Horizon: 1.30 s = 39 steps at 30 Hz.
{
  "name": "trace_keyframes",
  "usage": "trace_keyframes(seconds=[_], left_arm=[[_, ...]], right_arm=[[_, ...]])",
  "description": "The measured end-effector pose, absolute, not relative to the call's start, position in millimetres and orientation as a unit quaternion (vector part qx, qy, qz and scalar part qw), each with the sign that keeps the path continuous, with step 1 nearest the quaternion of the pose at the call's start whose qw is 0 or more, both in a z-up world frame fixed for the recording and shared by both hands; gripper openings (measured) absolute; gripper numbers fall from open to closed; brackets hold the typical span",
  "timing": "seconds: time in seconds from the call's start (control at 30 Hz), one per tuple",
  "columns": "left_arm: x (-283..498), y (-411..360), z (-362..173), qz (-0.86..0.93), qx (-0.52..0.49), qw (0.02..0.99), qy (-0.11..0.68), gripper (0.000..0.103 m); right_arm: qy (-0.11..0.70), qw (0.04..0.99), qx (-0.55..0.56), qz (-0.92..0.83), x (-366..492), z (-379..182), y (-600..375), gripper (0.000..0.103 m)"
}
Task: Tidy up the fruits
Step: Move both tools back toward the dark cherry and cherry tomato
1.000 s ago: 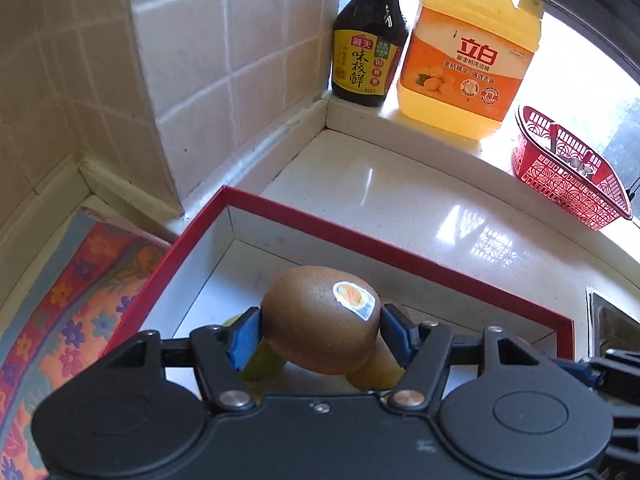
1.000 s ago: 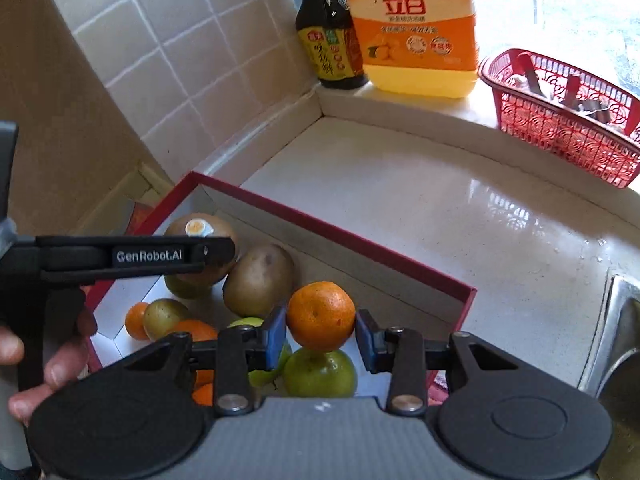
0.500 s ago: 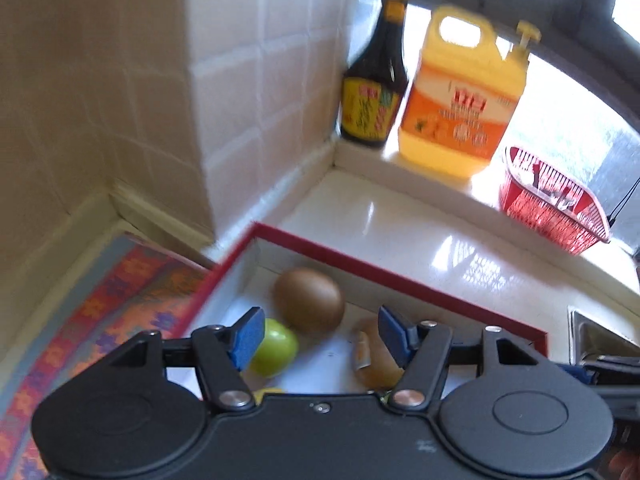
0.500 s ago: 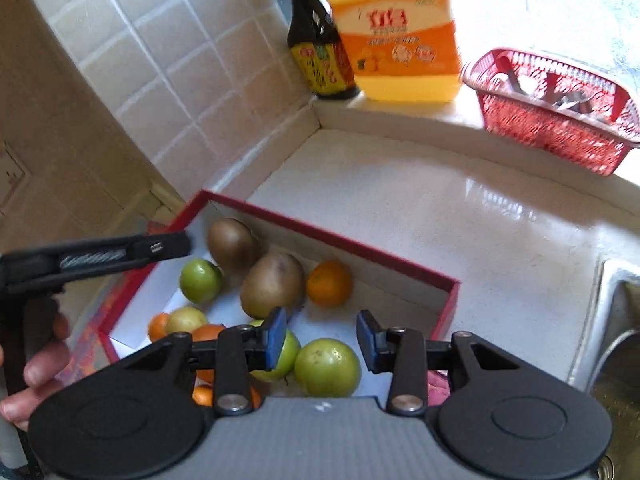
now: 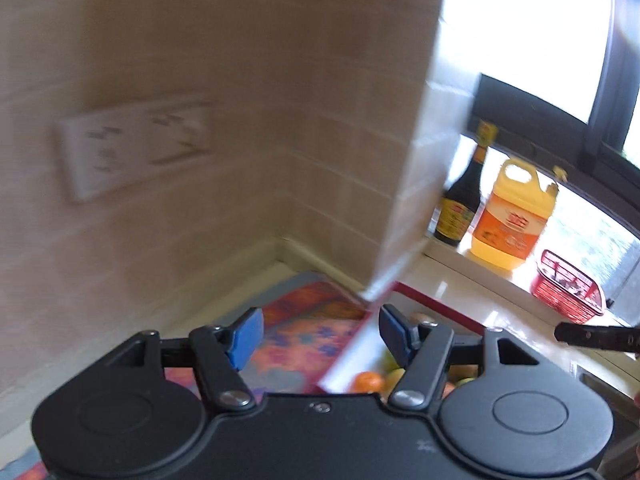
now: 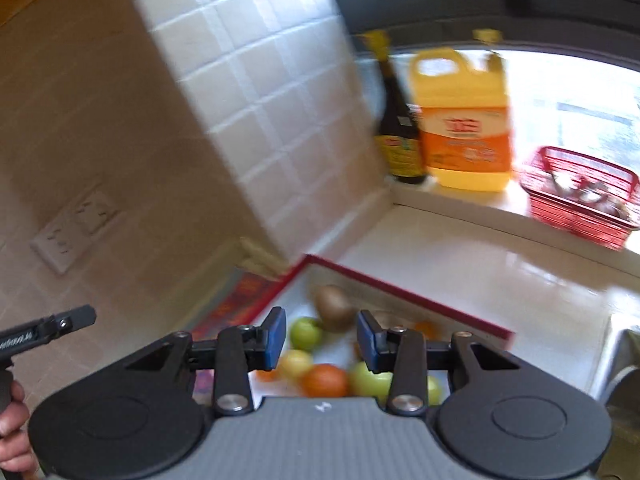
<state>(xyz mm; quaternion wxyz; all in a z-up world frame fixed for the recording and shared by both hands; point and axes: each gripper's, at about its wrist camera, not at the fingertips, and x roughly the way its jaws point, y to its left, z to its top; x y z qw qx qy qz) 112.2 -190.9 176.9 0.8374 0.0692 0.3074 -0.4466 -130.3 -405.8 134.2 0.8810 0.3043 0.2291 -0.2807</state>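
Two tongs are seen, both empty. The left tongs (image 5: 318,334) stand wide apart and are opening a little further, with nothing between the pads; behind them lie a patterned mat (image 5: 304,336) and the edge of the box (image 5: 432,304). The right tongs (image 6: 321,338) are spread to a narrower gap and pinch nothing. The fruits are found in the red-rimmed box (image 6: 404,286) on the bench (image 6: 460,260), below and ahead of the right tongs: a brown kiwi (image 6: 334,306), a green fruit (image 6: 306,332), an orange (image 6: 324,380) and others beside them.

Risks are judged as follows. The round fruits lie loose and close together; a careless reach into the pile could set neighbours rolling or push one against the box wall. The tiled wall corner (image 6: 256,120) stands close above the box, so it could be struck by either tool. The bottle (image 6: 396,140), jug (image 6: 464,120) and red basket (image 6: 580,200) on the sill are well apart from the box and are judged at little risk.

Both views are blurred. The near part of the box is hidden behind the tool bodies, so the fruits cannot be counted. From the left view only an orange (image 5: 368,382) and scraps of green are made out. A hand (image 6: 12,428) is cut off at the frame edge. Sorted and unsorted fruit cannot be told apart.
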Motion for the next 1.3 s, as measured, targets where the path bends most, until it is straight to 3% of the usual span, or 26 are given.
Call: trace_keyframes(seconds=[0.17,0.57,0.9,1.3], left_arm=[[121.0,-131.7,168.5,-0.408,0.044,0.851,0.328,0.078],[110.0,-67.2,84.7,-0.392,0.037,0.820,0.414,0.077],[99.3,-85.3,14.2,-0.468,0.071,0.746,0.469,0.073],[91.3,-120.6,-17.3,-0.493,0.102,0.704,0.501,0.067]], right_arm=[[0.238,0.897,0.293,-0.229,-82.0,139.2,-371.0,0.042],[0.301,0.903,0.272,-0.142,8.1,93.9,-306.1,0.043],[0.391,0.886,0.243,-0.051,58.4,30.9,-293.2,0.041],[0.431,0.883,0.176,-0.055,90.7,-6.1,-278.0,0.041]])
